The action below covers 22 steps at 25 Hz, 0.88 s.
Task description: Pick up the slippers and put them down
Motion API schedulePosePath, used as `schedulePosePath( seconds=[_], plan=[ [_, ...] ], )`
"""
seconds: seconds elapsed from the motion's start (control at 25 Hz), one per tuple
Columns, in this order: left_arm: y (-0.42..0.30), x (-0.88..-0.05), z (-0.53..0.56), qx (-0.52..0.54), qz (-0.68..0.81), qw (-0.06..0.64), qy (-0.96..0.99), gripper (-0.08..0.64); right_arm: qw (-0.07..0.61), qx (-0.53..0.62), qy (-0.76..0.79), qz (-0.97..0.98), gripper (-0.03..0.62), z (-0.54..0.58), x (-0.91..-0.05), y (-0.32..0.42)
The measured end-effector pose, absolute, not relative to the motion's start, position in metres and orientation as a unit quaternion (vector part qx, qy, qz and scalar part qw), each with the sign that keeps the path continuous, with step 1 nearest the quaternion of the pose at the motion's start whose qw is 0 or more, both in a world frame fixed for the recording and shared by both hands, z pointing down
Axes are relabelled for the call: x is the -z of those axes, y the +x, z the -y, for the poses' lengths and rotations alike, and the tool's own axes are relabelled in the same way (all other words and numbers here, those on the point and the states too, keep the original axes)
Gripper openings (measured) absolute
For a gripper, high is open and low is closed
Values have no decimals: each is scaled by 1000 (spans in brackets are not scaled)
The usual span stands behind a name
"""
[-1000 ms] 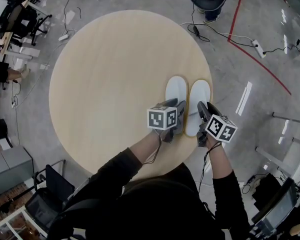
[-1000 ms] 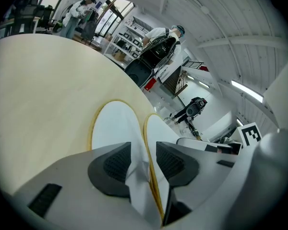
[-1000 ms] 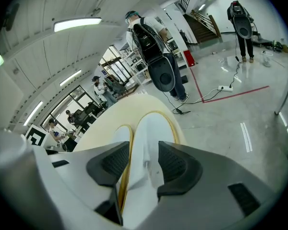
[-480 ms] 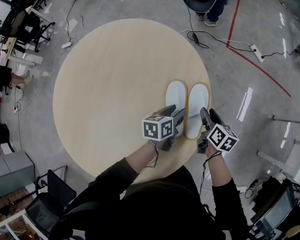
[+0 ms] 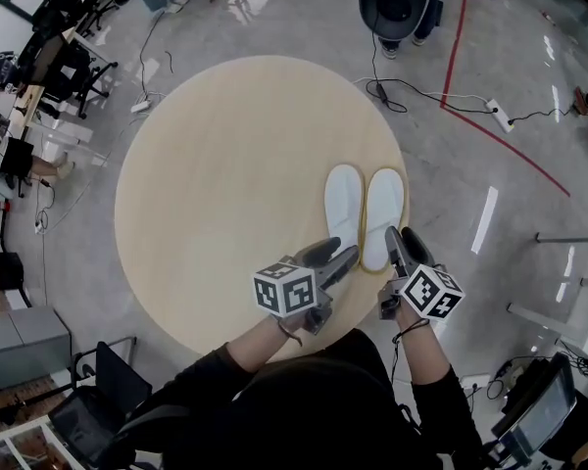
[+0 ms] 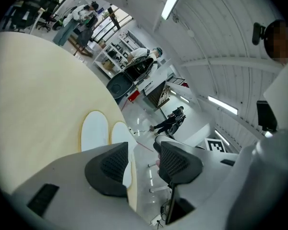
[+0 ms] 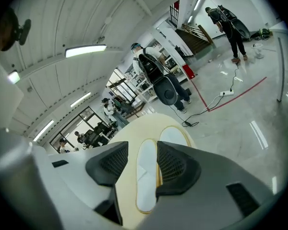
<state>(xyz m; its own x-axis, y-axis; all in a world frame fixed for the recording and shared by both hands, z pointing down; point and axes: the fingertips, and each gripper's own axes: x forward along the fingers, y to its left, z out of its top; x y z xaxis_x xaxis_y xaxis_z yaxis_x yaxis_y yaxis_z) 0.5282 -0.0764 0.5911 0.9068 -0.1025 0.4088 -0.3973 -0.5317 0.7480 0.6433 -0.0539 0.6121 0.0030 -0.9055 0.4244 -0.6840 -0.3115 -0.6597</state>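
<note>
Two white slippers, one (image 5: 342,207) on the left and one (image 5: 383,215) on the right, lie side by side on the right part of the round table (image 5: 216,184). My left gripper (image 5: 335,254) hangs above the left slipper's near end, open and empty; its jaws have just been opening. My right gripper (image 5: 403,242) is over the near end of the right slipper, open after its jaws widened and then narrowed slightly. In the left gripper view both slippers (image 6: 93,131) lie ahead of the empty left gripper (image 6: 144,161). Through the right gripper (image 7: 143,164) a slipper (image 7: 146,176) shows on the table below, untouched.
The slippers lie close to the table's right edge (image 5: 409,179). Cables and a power strip (image 5: 497,109) lie on the floor with a red line (image 5: 510,135). A person stands beyond the table (image 5: 397,3). Desks and chairs (image 5: 49,62) fill the far left.
Both grippers have lifted and drawn back toward me, off the slippers' near ends, with the jaws wider. The slippers have stayed on the table.
</note>
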Motion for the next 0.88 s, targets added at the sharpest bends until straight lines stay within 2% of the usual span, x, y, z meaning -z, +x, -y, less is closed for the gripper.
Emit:
schedulePosePath(
  seconds=[0.28,0.32,0.36,0.4,0.44,0.48,0.88],
  plan=[
    [503,-534,41,-122,103,411,898,221,143,386,-676,-611,133,37,-564,592],
    [498,-528,37,-119,100,402,902,214,143,378,-673,-619,110,35,-556,585],
    [491,-523,33,-114,97,394,907,199,144,369,-667,-631,56,33,-548,577],
    [485,-517,30,-106,94,385,912,136,146,359,-657,-647,14,31,-539,568],
    [478,-512,28,-96,91,380,916,57,146,349,-650,-659,14,29,-531,559],
    [471,-506,28,-86,87,378,918,32,142,341,-649,-665,14,26,-524,552],
    [399,-468,33,-59,101,340,933,29,94,249,-703,-660,15,5,-461,500]
  ],
)
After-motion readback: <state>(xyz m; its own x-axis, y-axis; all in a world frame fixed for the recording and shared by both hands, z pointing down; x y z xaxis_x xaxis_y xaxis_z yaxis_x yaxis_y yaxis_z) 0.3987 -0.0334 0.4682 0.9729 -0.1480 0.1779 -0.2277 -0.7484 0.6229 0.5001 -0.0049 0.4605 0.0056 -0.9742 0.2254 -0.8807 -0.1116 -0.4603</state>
